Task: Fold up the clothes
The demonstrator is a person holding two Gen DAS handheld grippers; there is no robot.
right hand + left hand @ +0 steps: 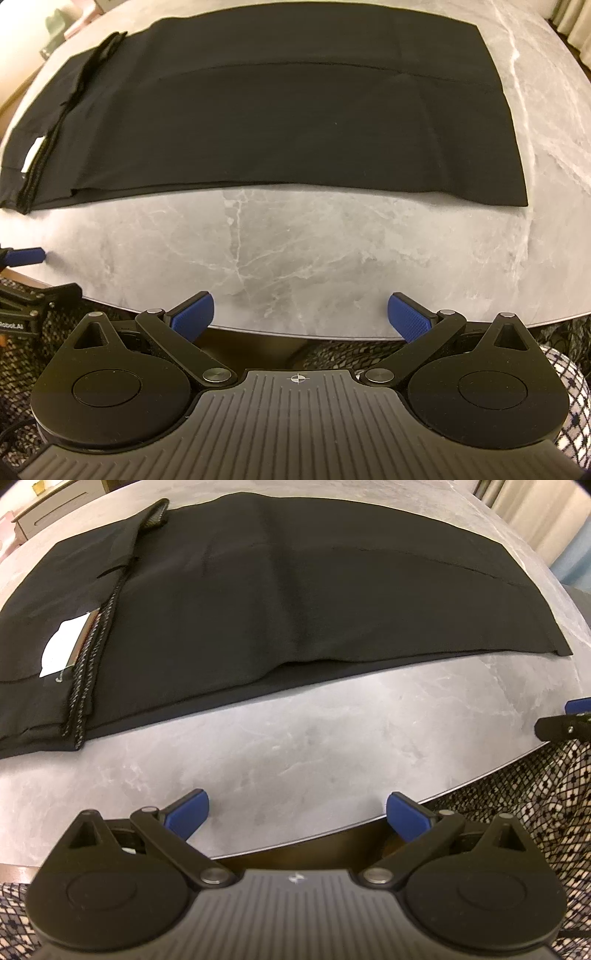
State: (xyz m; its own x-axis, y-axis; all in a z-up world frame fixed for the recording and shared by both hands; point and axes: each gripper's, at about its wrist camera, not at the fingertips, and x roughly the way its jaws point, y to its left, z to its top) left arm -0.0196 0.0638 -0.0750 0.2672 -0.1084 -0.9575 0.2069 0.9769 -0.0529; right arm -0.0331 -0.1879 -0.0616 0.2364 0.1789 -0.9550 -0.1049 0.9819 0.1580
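Black garment [258, 598], folded flat, lies across the far half of the grey marble table [295, 746], white label [62, 646] at its left end. Left gripper [297, 814] and right gripper [301, 314]: jaws spread wide, empty, at the table's near edge, well apart from the cloth.
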